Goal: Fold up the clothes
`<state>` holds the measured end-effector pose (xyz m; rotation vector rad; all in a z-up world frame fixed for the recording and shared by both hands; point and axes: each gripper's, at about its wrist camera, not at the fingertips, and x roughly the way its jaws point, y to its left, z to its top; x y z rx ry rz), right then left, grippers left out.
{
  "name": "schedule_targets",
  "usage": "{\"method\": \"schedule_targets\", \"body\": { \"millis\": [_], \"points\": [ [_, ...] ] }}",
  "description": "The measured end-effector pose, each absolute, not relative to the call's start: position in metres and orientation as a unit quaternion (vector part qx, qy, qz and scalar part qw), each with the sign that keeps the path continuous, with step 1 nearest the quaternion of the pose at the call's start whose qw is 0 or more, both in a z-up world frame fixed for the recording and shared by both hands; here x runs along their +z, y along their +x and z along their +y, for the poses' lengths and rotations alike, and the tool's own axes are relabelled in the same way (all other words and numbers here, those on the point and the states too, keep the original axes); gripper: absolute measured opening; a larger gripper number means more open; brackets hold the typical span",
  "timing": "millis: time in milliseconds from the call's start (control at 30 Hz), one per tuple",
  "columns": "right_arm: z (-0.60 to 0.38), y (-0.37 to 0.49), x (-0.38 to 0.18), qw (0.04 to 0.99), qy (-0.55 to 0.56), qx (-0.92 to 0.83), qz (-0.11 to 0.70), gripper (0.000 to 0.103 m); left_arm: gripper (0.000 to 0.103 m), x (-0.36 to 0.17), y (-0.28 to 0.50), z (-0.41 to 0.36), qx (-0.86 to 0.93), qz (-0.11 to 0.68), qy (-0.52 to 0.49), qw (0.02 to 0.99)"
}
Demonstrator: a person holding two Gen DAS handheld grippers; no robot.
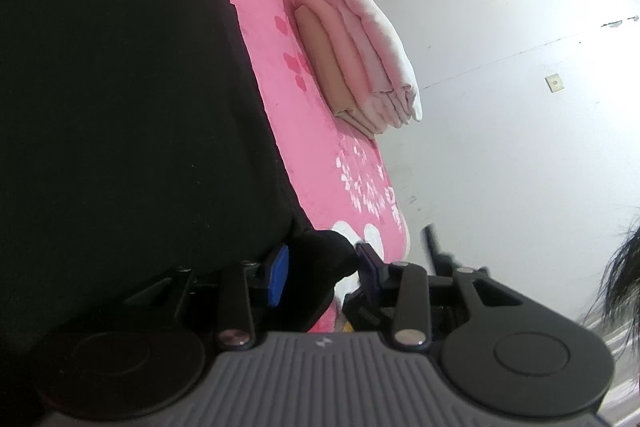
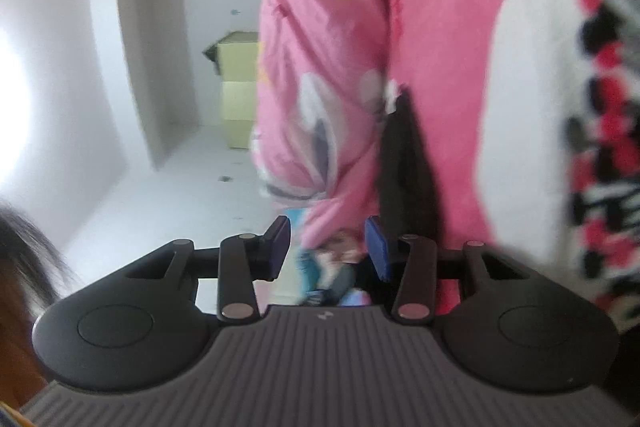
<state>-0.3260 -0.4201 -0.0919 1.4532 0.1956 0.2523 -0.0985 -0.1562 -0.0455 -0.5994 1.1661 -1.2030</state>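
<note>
Left wrist: left tongs [image 1: 322, 273] parted around black garment [image 1: 120, 99] | right tongs [image 2: 330, 247] parted, empty

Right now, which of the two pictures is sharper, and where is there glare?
Left wrist view: sharper; the folded pink clothes show clear edges, though the black garment is featureless dark. Right wrist view: blurred pink bedding; strong white glare at its left edge.
</note>
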Motion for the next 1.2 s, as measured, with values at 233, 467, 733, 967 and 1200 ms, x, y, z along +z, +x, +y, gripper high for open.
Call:
{"method": "schedule_targets", "body": {
  "millis": [233, 467, 733, 967, 1200],
  "points": [
    [-0.406, -0.327, -0.083, 0.794, 0.586, 0.09, 0.132, 0.036, 0.039, -0.045, -0.096, -0.159, -0.523, 0.512, -0.272, 0.625],
    [-0.382, -0.312, -0.067, 0.864, 0.457, 0.057, 0.203, 0.008, 0.038, -0.052, -0.093, -0.154, -0.522, 0.517, -0.299, 0.609],
    [-0.375, -0.329, -0.067, 0.886, 0.425, 0.055, 0.176, 0.001, 0.038, -0.053, -0.097, -0.149, -0.524, 0.512, -0.282, 0.62],
    [-0.387, -0.347, -0.082, 0.863, 0.481, 0.024, 0.153, 0.0, 0.055, -0.027, -0.126, -0.164, -0.551, 0.452, -0.141, 0.687],
    [-0.397, -0.379, -0.08, 0.861, 0.492, -0.038, 0.124, 0.002, 0.062, -0.009, -0.139, -0.152, -0.553, 0.423, -0.12, 0.708]
  ]
}}
